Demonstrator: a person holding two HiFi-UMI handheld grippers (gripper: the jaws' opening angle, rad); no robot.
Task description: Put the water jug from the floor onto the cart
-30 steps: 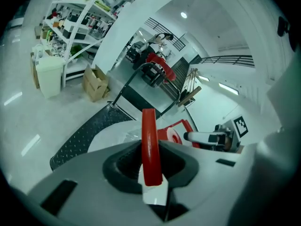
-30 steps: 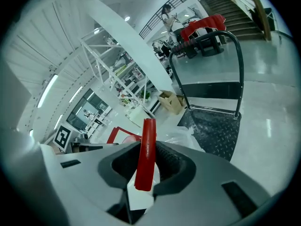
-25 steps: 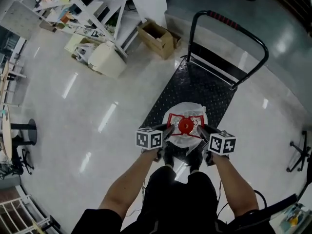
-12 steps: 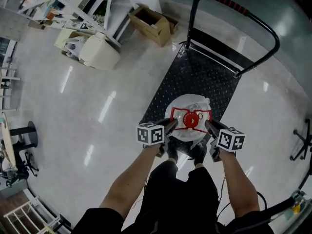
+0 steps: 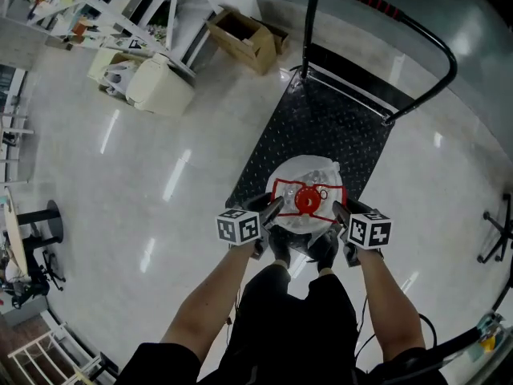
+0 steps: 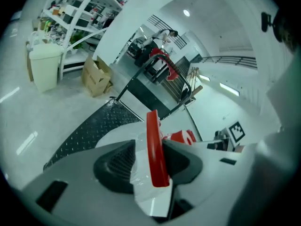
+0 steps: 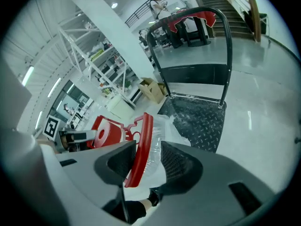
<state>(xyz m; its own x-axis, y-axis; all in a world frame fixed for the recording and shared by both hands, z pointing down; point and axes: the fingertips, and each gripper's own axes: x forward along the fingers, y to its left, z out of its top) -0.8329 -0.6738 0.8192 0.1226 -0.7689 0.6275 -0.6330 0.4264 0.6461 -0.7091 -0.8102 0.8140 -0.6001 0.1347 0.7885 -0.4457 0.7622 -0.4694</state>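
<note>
Water jug point(image 5: 305, 181) sits on the near end of the cart point(image 5: 341, 123), at 12 o'clock from the person. Left hand-held gripper point(image 5: 275, 208) is at its 9, right hand-held gripper point(image 5: 336, 210) at its 3. Both sets of jaws have just been opening, and the red handle point(image 6: 155, 149) sits loose between them.

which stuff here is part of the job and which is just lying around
Job: water jug at the near end of the cart; left tool and right tool, jaws just opening, the jug's red handle between each pair.
Lying about: cardboard box, cream bin, white shelving.
</note>
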